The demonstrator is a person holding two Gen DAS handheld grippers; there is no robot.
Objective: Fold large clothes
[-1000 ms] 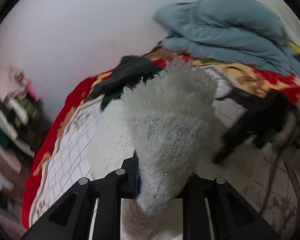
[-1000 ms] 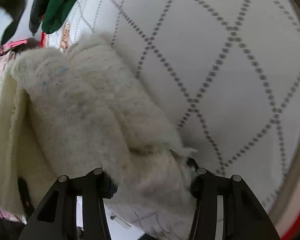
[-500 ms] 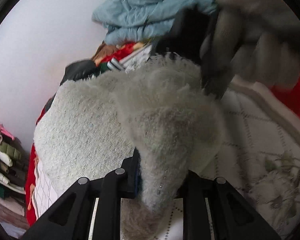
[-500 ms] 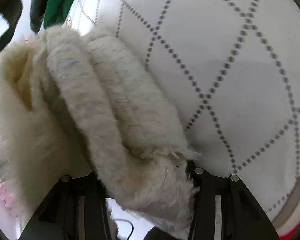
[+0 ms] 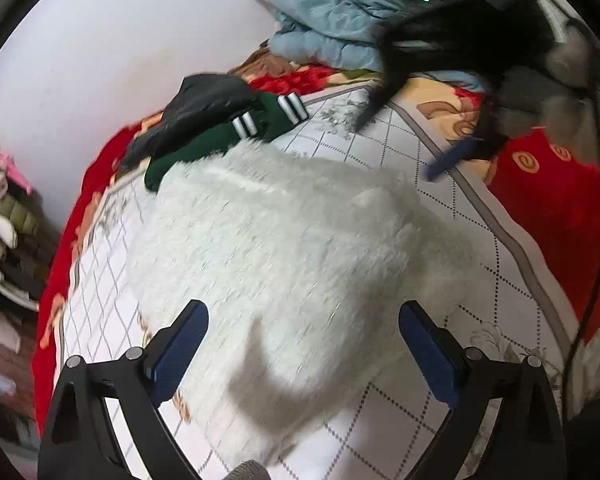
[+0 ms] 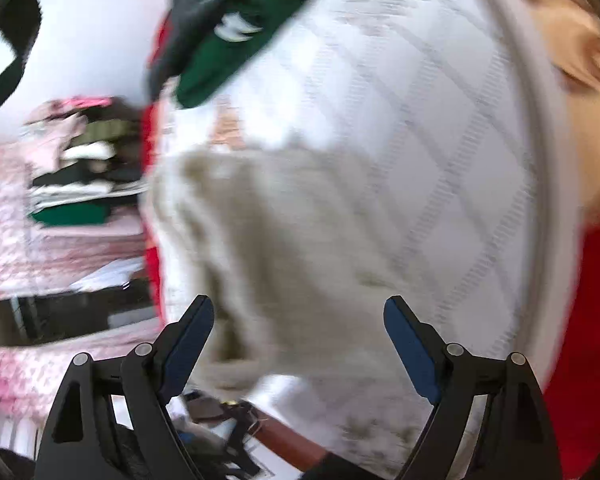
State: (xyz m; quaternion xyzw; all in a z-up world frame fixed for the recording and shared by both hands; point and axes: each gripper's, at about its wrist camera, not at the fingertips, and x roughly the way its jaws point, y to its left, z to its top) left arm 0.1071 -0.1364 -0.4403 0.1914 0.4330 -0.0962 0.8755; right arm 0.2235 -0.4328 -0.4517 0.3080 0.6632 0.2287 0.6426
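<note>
Only the left wrist view shows the blue quilt [image 5: 340, 8] behind the fluffy garment [image 5: 300, 240].

Fluffy garment [image 5: 284, 248] lies on the bedspread [image 5: 452, 208], mid-bed. Striped garment [image 5: 236, 132] sits behind it, touching its far edge. Bundled bedding [image 5: 332, 12] lies further back, right.

Both views are brightly lit, with soft, even light. The left wrist view is fairly sharp near the middle, though the black gripper [image 5: 452, 40] far right is smeared. A soft shadow falls on the near fluffy white garment [image 5: 292, 248]. The right wrist view is heavily motion-blurred throughout. Fisheye bending curves the edges.
</note>
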